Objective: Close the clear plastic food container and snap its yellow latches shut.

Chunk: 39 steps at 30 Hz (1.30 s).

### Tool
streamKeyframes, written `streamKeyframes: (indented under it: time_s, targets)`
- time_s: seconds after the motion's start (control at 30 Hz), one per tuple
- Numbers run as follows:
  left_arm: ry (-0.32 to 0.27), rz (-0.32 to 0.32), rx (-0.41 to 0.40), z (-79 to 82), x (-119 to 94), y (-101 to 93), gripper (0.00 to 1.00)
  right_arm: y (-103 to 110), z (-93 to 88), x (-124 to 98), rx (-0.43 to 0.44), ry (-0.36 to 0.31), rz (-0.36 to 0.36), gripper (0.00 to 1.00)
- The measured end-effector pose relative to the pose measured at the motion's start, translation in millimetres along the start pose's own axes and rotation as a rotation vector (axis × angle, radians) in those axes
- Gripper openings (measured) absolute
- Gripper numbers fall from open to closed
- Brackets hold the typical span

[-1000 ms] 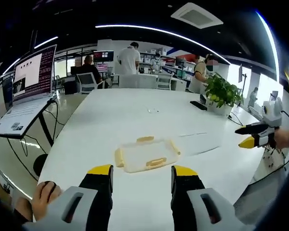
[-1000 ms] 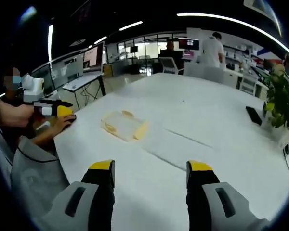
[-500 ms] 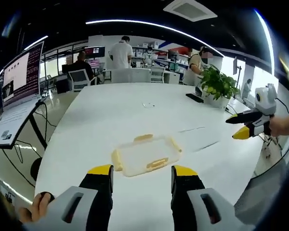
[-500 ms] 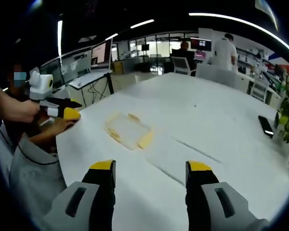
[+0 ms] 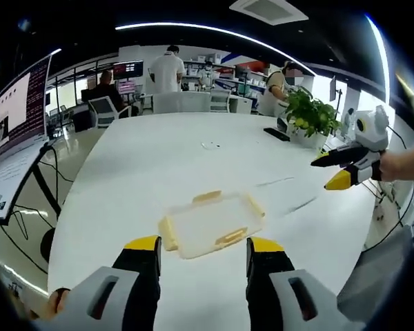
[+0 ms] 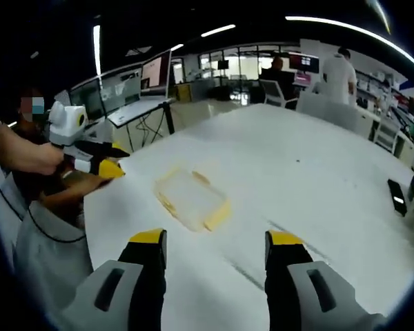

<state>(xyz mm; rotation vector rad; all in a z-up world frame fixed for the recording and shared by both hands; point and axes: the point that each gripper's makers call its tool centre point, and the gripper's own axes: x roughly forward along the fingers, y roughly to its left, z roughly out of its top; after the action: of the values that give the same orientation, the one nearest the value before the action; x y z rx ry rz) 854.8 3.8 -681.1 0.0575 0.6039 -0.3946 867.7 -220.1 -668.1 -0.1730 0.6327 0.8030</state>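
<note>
With both grippers spread wide and holding nothing — left gripper (image 5: 201,243), right gripper (image 6: 217,236) — the clear food container (image 5: 208,224) sits centre-frame on the white table (image 5: 159,165), yellow latches (image 5: 232,237) apparently unsnapped — likely lining up.

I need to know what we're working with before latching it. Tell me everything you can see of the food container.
The food container is a flat, rectangular box of clear plastic with a yellow latch on each of its four sides. It lies on the white table, its lid seemingly on. Nothing touches it; both hand-held grippers are off it. Whether the latches are snapped is unclear.
</note>
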Motion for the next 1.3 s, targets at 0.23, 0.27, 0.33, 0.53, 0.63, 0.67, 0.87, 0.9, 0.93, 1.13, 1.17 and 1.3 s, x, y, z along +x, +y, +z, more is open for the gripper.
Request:
streamKeyframes:
  time_s: [0.23,0.27,0.33,0.53,0.63,0.67,0.87,0.9,0.93,1.13,1.17,1.3]
  targets:
    - [0.032,-0.04,0.054,1.9,8,-1.5,0.44,2,9.1,16,-0.073,0.029,0.053,0.55]
    - [0.037,-0.051,0.071,2.7,9,-2.8,0.44,2,9.9,20,-0.094,0.038,0.064,0.55]
    - [0.044,-0.062,0.093,3.8,11,-3.5,0.44,4,10.2,25,-0.122,0.052,0.082,0.55]
    - [0.068,-0.099,0.14,6.9,19,-4.7,0.43,12,9.5,37,-0.15,0.075,0.123,0.55]
    - [0.106,-0.131,0.18,3.7,25,-4.6,0.43,16,5.7,45,-0.168,0.096,0.155,0.55]
    - [0.111,-0.135,0.189,3.3,26,-4.2,0.43,16,4.9,47,-0.177,0.102,0.161,0.55]
    - [0.166,-0.206,0.288,2.8,35,-1.7,0.44,17,1.1,58,-0.206,0.131,0.19,0.54]
    - [0.174,-0.222,0.293,2.5,36,-3.0,0.44,16,0.1,60,-0.212,0.137,0.194,0.54]
    - [0.193,-0.245,0.311,0.4,37,-5.1,0.44,16,-0.9,62,-0.224,0.144,0.198,0.54]
    - [0.25,-0.315,0.454,-6.2,45,-1.3,0.44,16,-9.7,75,-0.284,0.199,0.243,0.54]
    - [0.251,-0.321,0.472,-6.2,46,0.2,0.44,17,-11.3,77,-0.301,0.205,0.249,0.54]
    - [0.259,-0.349,0.502,-10.5,53,8.7,0.44,20,-18.0,85,-0.337,0.239,0.282,0.54]
